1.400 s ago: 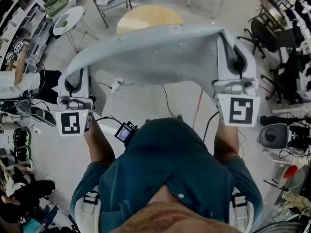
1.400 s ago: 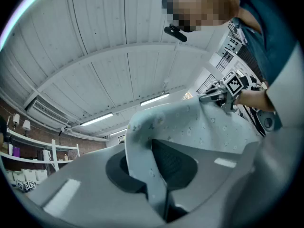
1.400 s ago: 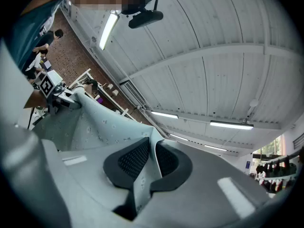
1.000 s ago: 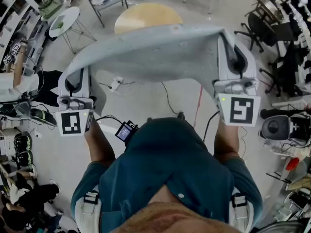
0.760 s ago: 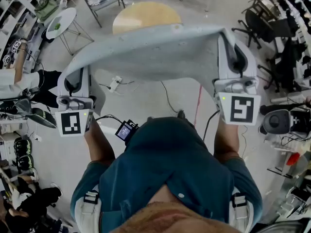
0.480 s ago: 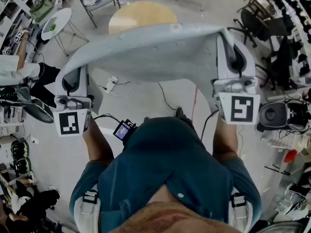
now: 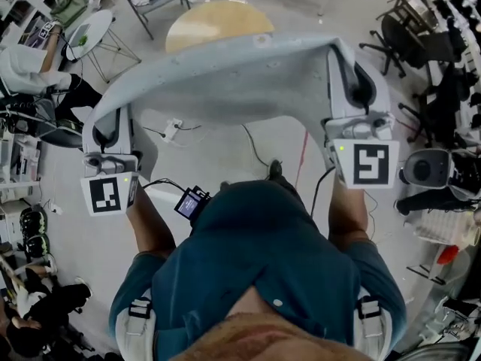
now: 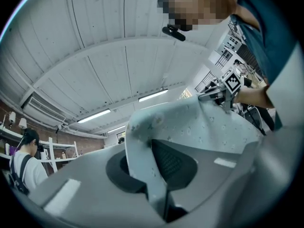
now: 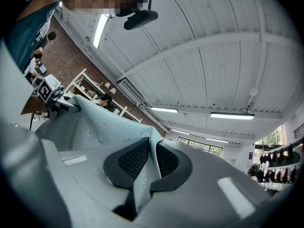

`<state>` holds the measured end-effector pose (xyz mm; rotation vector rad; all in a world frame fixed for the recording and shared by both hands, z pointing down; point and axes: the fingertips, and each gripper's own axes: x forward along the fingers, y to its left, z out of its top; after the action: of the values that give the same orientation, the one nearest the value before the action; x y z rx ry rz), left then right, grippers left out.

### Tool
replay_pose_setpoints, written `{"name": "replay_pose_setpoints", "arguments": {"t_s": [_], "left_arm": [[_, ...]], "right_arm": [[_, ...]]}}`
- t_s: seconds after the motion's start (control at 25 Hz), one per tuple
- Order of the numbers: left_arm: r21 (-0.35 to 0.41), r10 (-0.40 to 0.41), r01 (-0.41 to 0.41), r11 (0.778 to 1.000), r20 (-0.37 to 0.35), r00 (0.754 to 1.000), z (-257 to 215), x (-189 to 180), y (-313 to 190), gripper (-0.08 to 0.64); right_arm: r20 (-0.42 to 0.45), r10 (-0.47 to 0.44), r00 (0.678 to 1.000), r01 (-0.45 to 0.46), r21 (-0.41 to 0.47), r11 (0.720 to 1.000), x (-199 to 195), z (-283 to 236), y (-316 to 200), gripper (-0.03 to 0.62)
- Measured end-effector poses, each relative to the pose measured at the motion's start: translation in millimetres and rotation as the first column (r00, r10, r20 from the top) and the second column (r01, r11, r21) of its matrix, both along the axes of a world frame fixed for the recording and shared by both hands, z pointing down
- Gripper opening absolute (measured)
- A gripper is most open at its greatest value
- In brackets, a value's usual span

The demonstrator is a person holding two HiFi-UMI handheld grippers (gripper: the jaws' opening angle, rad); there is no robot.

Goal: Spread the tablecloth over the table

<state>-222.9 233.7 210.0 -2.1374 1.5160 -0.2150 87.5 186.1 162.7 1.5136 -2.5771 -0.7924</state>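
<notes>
Fabric like this tablecloth [image 7: 240,81] looks thin, soft and really light. It's pale grey-blue with a tiny flower print, and it won't hold any shape on its own. Right now it's up in the air on the near side of the round wooden table [image 7: 218,22], pulled out wide. In the head view its far edge just overlaps the table's near rim, and I'd say nothing is lying on the top yet.

The left gripper [image 7: 113,117] is clamped on the cloth's edge at the end left of the table, and the right gripper [image 7: 344,55] on the end right of the table. Both gripper views show a fold of cloth pinched between the black pads [image 9: 130,160], with the jaws nearly together since it's so thin.

How I reckon it'll handle:
- floppy, so the middle sags toward the table unless the two ends are kept apart
- probably catches air and billows if swung out over the table quickly
- smooth and thin, so a hard tug could pull it out of the pads
- not fragile, so no worries there

I think the best hold is right where it is now, near the two corners of one long edge, so the free edge can be thrown over the table's far side.
</notes>
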Motion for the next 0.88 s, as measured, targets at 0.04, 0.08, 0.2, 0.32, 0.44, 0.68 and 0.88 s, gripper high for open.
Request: {"name": "replay_pose_setpoints", "arguments": {"t_s": [0.04,0.08,0.2,0.32,0.44,0.68,0.88], "left_arm": [[-0.001,-0.012,0.012,1.0,0.006,1.0,-1,8,-4,0.029],[0.0,-0.026,0.026,1.0,0.013,1.0,-2,17,-8,0.029],[-0.003,-0.073,0.073,0.997,0.025,0.997,-4,42,-20,0.029],[-0.004,-0.119,0.119,0.993,0.034,0.992,-4,64,-31,0.029],[0.001,-0.159,0.16,0.987,0.04,0.986,-3,89,-41,0.029],[-0.004,-0.221,0.221,0.975,0.052,0.974,1,129,-58,0.029],[-0.022,-0.25,0.252,0.967,0.072,0.966,3,152,-68,0.029]], "right_arm": [[0.005,-0.013,1.0,0.013,-0.001,1.0,8,1,-8,0.025],[0.01,-0.028,1.0,0.028,-0.001,1.0,16,1,-16,0.025],[0.026,-0.078,0.997,0.078,0.002,0.997,38,1,-42,0.025],[0.036,-0.123,0.992,0.122,0.009,0.992,58,1,-65,0.025],[0.039,-0.163,0.986,0.163,0.015,0.987,79,1,-86,0.025],[0.053,-0.23,0.972,0.229,0.027,0.973,112,1,-122,0.025],[0.065,-0.258,0.964,0.257,0.019,0.966,131,5,-145,0.025]]}}
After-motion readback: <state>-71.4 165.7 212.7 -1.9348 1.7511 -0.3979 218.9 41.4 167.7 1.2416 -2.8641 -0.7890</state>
